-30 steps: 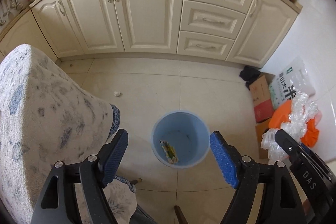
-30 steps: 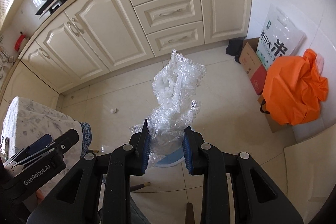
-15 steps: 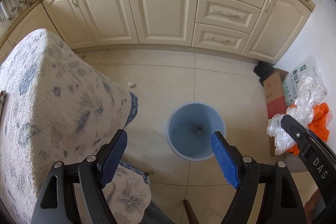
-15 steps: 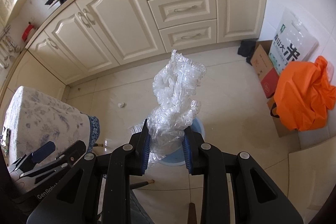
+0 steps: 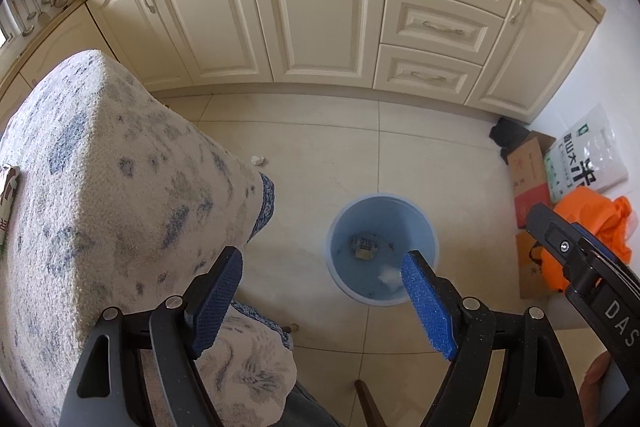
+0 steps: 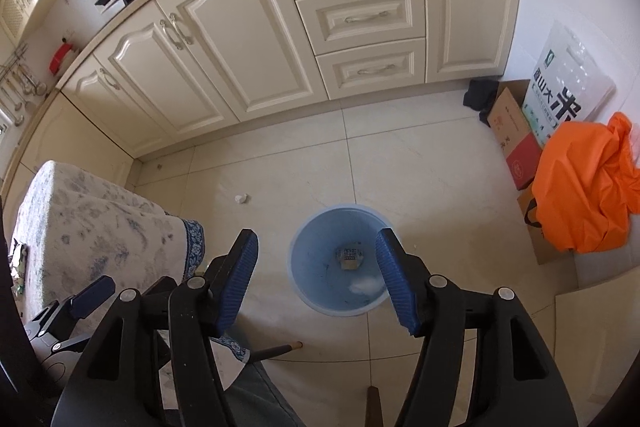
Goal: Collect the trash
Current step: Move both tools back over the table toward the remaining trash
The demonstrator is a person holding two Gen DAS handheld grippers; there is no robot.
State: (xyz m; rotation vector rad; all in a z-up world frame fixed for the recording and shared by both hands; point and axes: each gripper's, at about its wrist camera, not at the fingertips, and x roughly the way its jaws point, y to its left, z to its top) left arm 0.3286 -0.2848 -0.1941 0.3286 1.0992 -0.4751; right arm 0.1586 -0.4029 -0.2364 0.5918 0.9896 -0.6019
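A blue bin (image 5: 382, 195) (image 6: 340, 206) stands on the tiled floor below both grippers. At its bottom lie a small printed wrapper (image 6: 350, 259) and a pale crumpled lump of plastic (image 6: 366, 285) (image 5: 390, 273). My right gripper (image 6: 317, 237) hangs over the bin, its jaws opening, with nothing between them. My left gripper (image 5: 322, 259) is open and holds nothing, just left of the bin, by the table corner. A small white paper ball (image 5: 258, 159) (image 6: 240, 198) lies on the floor toward the cabinets.
A table under a floral cloth (image 5: 100, 187) fills the left side, with a packet (image 5: 8, 195) at its far edge. Cream cabinets (image 6: 248, 47) run along the back. An orange bag (image 6: 588, 187), cardboard boxes (image 6: 516, 135) and a rice sack (image 6: 568, 95) stand at the right wall.
The clear crumpled plastic that my right gripper held is gone from its jaws, which have spread apart. A pale lump now lies in the bin. The left gripper stays open.
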